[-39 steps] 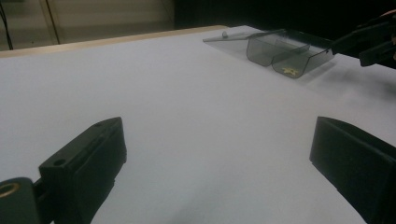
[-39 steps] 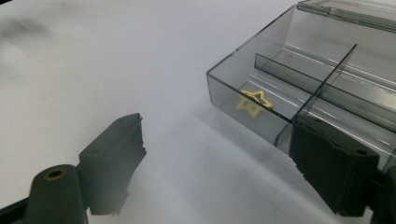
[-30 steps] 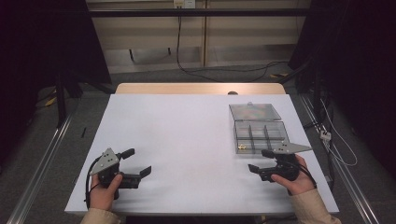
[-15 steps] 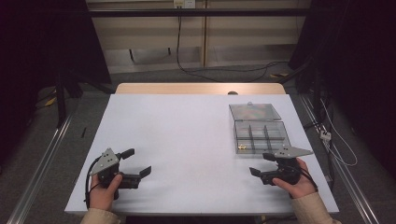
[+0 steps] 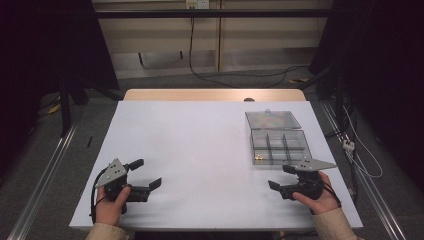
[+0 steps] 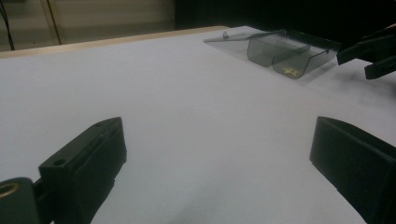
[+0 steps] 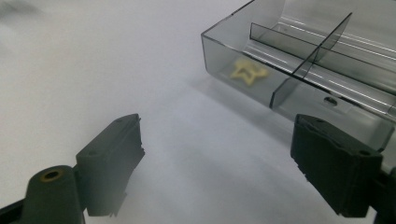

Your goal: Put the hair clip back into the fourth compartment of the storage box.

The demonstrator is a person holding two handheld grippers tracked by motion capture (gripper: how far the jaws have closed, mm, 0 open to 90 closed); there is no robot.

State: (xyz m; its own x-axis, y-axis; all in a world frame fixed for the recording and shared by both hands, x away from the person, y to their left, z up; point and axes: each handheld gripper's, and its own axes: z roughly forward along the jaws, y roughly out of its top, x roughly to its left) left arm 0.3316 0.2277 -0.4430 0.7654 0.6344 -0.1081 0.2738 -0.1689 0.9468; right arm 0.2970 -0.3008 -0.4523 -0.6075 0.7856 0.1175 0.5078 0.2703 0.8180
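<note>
Clear compartment box [image 5: 280, 145] lying flat near the right edge of the white tabletop [image 5: 200, 150], its long axis running across the tabletop from side to side and its lid [image 5: 272, 119] thrown open on the far side, away from the person. Thin dividers split the box into small cells; a small yellow star-shaped piece [image 5: 259, 157] lies in the near left corner cell, seen through the wall in the right gripper view [image 7: 246, 71] and, farther off, in the left gripper view [image 6: 290, 72]. The right tongs [image 5: 281, 177], held in the person's right hand [image 5: 315, 195], sit just in front of the box's near wall, jaws apart and holding nothing, with the box's near left corner straight ahead of them and bare tabletop between. The left tongs [image 5: 145, 173], held in the left hand [image 5: 111, 205], rest well to the left of the box at the near edge of the tabletop, jaws likewise apart and empty, pointing roughly toward the box. Nothing lies on the tabletop between either pair of tongs and the box. Beyond the box, cables [image 5: 230, 75] trail over the floor.
</note>
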